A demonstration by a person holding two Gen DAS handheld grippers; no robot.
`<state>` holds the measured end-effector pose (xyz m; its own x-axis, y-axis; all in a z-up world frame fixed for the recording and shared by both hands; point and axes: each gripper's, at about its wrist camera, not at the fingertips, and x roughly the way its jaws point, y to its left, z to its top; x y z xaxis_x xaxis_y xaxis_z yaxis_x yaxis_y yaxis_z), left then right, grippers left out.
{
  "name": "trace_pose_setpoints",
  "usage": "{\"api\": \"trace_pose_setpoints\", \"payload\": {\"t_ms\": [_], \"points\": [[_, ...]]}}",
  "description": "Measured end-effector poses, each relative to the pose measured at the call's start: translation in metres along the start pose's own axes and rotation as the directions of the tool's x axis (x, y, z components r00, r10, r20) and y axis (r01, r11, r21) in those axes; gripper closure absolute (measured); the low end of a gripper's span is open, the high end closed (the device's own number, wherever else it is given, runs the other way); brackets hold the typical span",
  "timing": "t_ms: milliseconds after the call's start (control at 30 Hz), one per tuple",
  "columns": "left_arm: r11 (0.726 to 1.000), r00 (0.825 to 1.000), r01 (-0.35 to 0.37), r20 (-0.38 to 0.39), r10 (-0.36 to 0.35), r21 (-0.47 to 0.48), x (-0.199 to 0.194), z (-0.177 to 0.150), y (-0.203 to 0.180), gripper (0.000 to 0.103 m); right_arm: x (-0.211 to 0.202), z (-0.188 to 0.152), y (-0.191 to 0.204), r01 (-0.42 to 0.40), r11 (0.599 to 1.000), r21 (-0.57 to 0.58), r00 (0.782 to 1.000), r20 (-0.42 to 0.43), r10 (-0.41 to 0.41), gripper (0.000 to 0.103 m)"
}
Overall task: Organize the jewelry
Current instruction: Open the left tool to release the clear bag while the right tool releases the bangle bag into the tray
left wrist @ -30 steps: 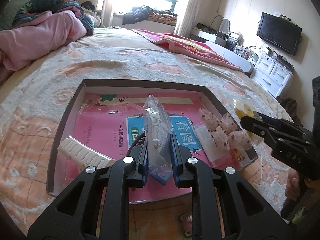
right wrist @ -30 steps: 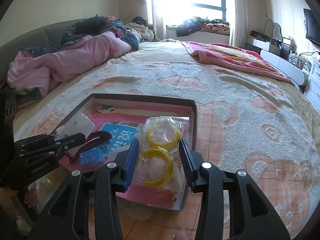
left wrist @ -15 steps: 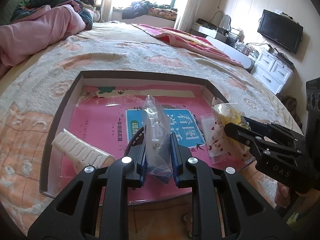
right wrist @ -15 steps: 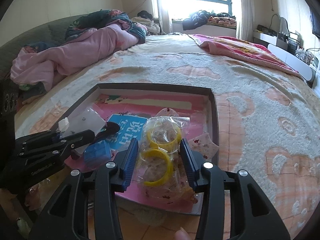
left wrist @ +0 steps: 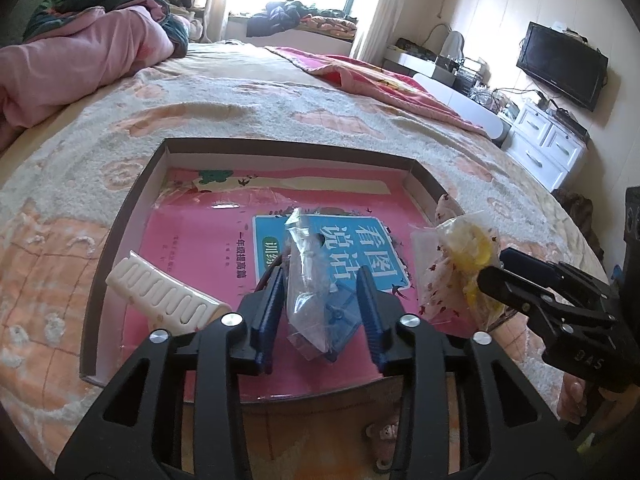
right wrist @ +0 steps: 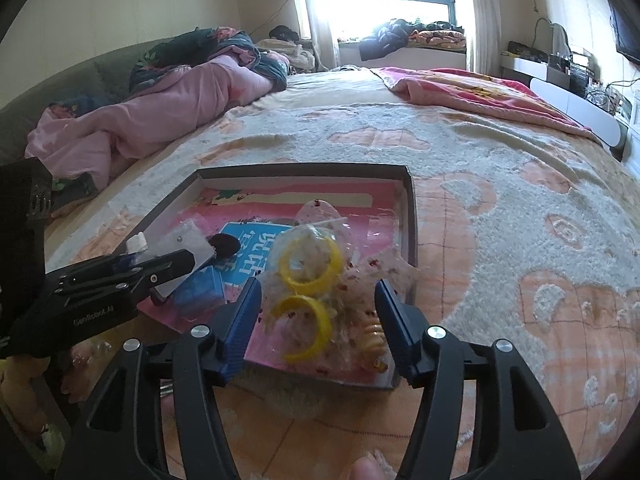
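My left claw (left wrist: pixel 322 302) is spread wide now, a small clear bag (left wrist: pixel 306 280) standing loose between its fingers over a blue box (left wrist: pixel 340 320). My right claw (right wrist: pixel 318 316) is spread too, a clear bag of yellow bangles (right wrist: pixel 308 280) lying between the fingers. Both sit in the shallow tray (left wrist: pixel 120 232) on the bed (left wrist: pixel 240 108), atop a pink book (left wrist: pixel 224 240), white comb (left wrist: pixel 160 292) at the tray's left.

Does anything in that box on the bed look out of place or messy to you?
Mildly, yes. The tray holds loose things, not sorted ones: a white comb lies askew at its left, and a clear bag leans over a blue case between the open left gripper. The bag of yellow bangles sprawls across the tray's near right corner.
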<state>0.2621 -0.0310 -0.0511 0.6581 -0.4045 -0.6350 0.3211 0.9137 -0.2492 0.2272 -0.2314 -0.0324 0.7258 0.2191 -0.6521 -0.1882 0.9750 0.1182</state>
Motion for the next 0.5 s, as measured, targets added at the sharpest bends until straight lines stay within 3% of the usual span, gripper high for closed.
{"api": "trace_pose_setpoints", "payload": {"t_ms": [167, 500], "points": [[1.0, 1.0, 0.005, 0.023, -0.004, -0.011, -0.01, 0.002, 0.0, 0.053, -0.016, -0.005, -0.006, -0.011, 0.999, 0.039, 1.0, 0.023, 0.01, 0.034], [1.0, 0.996, -0.008, 0.087, 0.009, -0.016, -0.042, 0.001, 0.0, 0.03, -0.057, -0.014, -0.003, -0.025, 0.999, 0.034, 0.995, 0.1, 0.022, 0.023]]}}
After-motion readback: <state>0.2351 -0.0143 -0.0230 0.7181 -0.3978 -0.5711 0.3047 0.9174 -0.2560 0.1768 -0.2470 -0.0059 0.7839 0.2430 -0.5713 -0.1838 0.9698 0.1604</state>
